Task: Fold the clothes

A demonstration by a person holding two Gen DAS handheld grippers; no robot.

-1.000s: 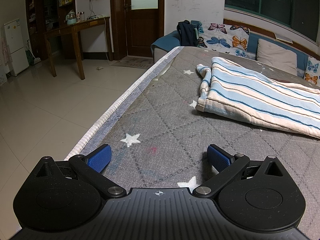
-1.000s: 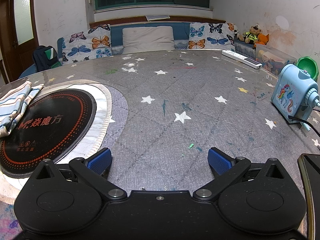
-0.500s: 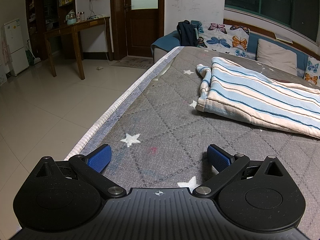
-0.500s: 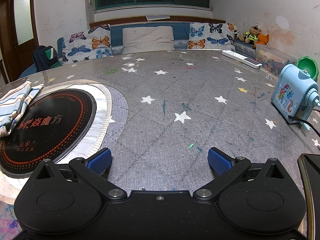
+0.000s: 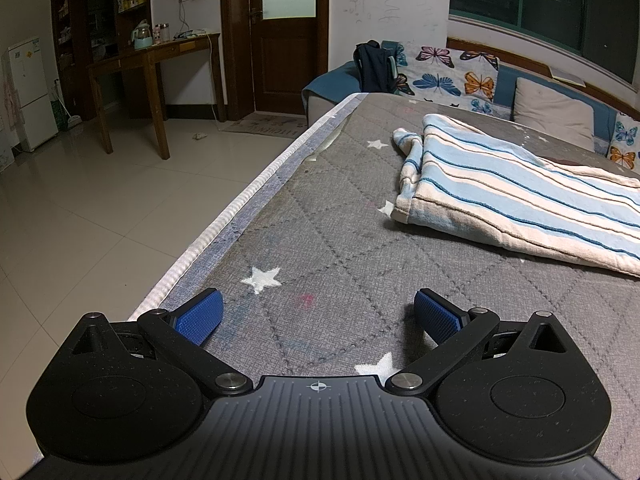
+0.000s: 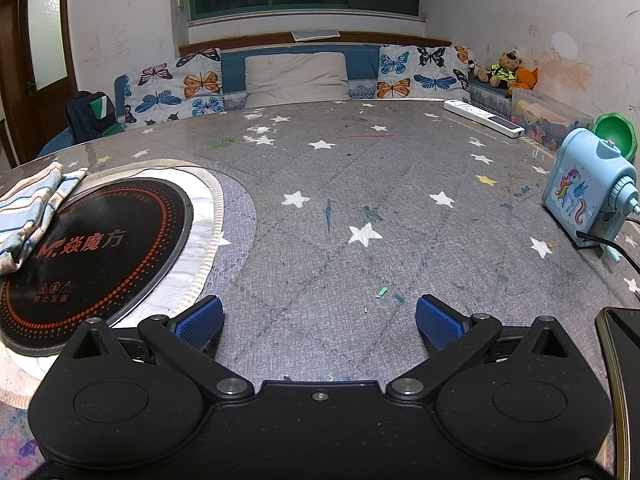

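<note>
A folded striped garment (image 5: 516,196), white with pale blue bands and dark blue lines, lies on the grey star-patterned table cover (image 5: 340,248) ahead and to the right of my left gripper (image 5: 318,314). That gripper rests low over the cover near the table's left edge, open and holding nothing. In the right wrist view only one end of the striped garment (image 6: 32,208) shows at the far left, overlapping a black round induction hob (image 6: 100,240). My right gripper (image 6: 320,322) is open and holds nothing, well to the right of the garment.
A blue unicorn pencil sharpener (image 6: 584,196) with a cord stands at the right, a white power strip (image 6: 484,118) behind it, a dark tablet edge (image 6: 622,360) at the lower right. The sofa with butterfly cushions (image 6: 296,76) lines the far side. The tiled floor (image 5: 100,208) drops off left of the table.
</note>
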